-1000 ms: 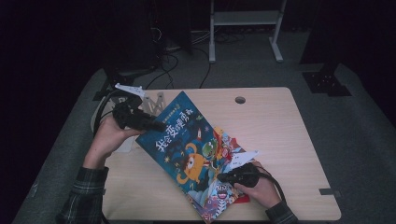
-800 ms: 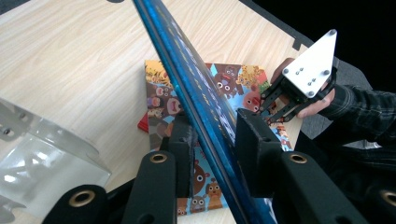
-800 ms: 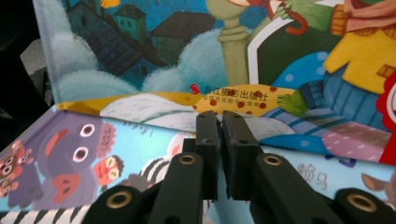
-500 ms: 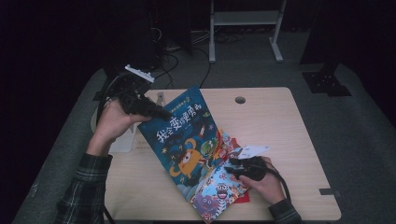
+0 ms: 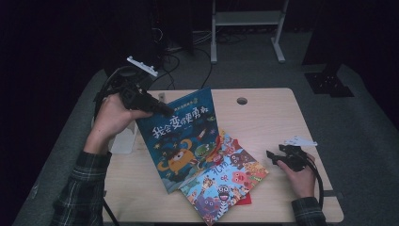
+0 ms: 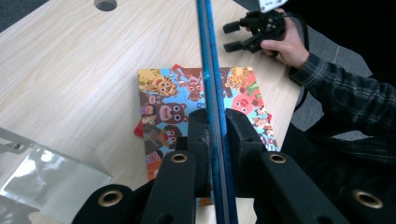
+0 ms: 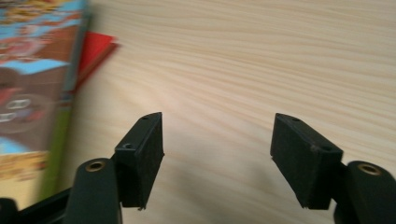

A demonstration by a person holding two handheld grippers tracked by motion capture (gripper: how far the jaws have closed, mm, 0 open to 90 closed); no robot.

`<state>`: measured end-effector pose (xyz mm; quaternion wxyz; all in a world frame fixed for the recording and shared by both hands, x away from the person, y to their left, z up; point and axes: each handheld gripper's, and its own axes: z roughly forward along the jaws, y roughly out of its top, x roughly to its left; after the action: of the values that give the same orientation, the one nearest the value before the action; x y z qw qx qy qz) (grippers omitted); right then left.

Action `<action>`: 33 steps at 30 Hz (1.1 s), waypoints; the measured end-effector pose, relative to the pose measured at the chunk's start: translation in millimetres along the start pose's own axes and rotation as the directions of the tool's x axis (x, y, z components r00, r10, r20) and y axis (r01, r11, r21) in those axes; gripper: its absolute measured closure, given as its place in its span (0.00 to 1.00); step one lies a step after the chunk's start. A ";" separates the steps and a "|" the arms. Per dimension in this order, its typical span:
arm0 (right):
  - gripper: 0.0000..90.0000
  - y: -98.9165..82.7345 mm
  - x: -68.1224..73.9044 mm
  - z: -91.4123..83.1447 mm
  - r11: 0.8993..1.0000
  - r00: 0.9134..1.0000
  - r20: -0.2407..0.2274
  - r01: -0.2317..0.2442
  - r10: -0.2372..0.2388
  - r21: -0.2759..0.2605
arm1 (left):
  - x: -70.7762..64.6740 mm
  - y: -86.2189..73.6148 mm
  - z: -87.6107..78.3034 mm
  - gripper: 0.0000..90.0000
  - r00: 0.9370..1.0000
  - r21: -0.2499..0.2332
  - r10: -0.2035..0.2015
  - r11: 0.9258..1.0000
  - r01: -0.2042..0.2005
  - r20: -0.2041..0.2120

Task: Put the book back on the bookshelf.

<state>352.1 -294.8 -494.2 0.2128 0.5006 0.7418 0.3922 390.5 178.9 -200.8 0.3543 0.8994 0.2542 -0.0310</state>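
Observation:
A blue picture book (image 5: 181, 136) is tilted up off the table, and my left gripper (image 5: 162, 109) is shut on its upper left corner. Its jaws have just been closing; the book's thin edge (image 6: 205, 56) runs between the pads (image 6: 198, 140). Under its lower end a colourful animal book (image 5: 226, 181) (image 6: 163, 107) lies flat on the table, with a red sheet (image 5: 242, 198) (image 7: 95, 49) poking out beneath. My right gripper (image 5: 273, 156) (image 7: 217, 144) hovers over bare wood to the right of that book (image 7: 28, 70). Its jaws have just been opening, with nothing between them.
A pale stand (image 5: 123, 140) (image 6: 51, 186) sits at the table's left edge under my left hand. A cable hole (image 5: 242, 100) lies in the far middle of the wooden table (image 5: 273, 122). Dark floor and a metal frame (image 5: 244, 19) lie beyond.
My left gripper has risen and lifted the blue book's corner, tilting it more steeply. My right gripper has drawn away to the right from the animal book and its jaws have opened.

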 end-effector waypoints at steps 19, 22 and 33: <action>0.24 -2.6 -11.4 8.8 0.996 0.988 0.150 -0.049 0.038 0.070 | -17.9 3.2 -14.6 0.92 0.997 -0.006 0.067 0.998 -0.068 -0.038; 0.24 -2.6 -11.4 8.8 0.996 0.988 0.150 -0.052 0.041 0.070 | -18.0 -1.2 -22.1 0.92 0.997 -0.005 0.059 0.998 -0.060 -0.059; 0.24 -2.6 -11.4 8.8 0.996 0.988 0.150 -0.051 0.040 0.071 | -8.9 -34.7 -66.0 0.92 0.993 -0.055 -0.005 0.998 -0.002 -0.116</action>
<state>361.5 -302.5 -502.5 0.2395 0.5529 0.7262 0.3308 358.0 239.7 -171.0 0.3638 0.8893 0.2757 0.0280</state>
